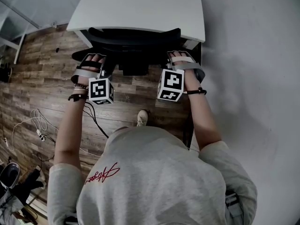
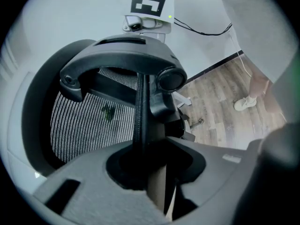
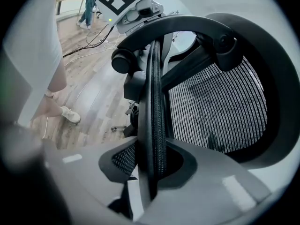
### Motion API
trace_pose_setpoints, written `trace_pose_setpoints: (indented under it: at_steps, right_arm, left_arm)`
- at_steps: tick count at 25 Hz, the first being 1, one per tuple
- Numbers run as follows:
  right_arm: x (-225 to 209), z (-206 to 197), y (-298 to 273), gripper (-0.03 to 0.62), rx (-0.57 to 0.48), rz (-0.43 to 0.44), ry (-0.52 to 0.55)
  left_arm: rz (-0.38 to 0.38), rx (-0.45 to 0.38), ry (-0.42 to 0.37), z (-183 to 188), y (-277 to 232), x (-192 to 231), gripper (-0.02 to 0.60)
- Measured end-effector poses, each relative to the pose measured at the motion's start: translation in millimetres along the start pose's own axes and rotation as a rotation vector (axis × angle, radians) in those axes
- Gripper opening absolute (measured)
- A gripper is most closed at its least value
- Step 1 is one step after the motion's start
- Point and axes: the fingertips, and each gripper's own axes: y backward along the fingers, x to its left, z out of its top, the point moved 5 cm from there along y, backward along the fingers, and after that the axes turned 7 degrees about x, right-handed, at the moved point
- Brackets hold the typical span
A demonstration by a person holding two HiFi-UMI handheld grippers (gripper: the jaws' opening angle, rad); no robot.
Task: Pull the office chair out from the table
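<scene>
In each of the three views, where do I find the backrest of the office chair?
Head view: backrest at top centre, beside the white table's near edge.
Left gripper view: its rim runs up the centre between the jaws, mesh to the left.
Right gripper view: rim in the centre between the jaws, mesh to the right.
Shared landmark: the white shoe.

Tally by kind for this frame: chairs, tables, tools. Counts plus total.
office chair: 1
table: 1
tools: 2 (left tool, right tool, each clamped on the backrest edge of the office chair)
Total: 4
</scene>
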Motion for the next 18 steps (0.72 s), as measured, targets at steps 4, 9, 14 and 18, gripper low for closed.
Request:
trace_pose_setpoints:
  at_steps: [4, 9, 14, 18]
  right_arm:
    - [5.2, 4.0, 1.4, 0.095, 0.000, -0.010, -0.003]
    - [7.8, 7.7, 7.9, 0.095, 0.004, -0.009, -0.001]
    - [9.3, 12.5, 14.8, 0.095, 0.010, -0.014, -0.004]
    - [14.3, 14.6, 15.8, 0.095, 0.011, -0.014, -0.007]
  left_arm:
    - [-0.004, -0.006, -0.003, -2.4, 2.4, -4.7, 0.104]
    - [-0.004, -0.008, 0.000, -4.5, 9.8, -5.7, 0.104]
    - [0.002, -0.015, -0.004, -7.3, 16.9, -5.9, 0.104]
    - [0.010, -0.019, -0.010, -8.7, 18.4, -10.5, 0.104]
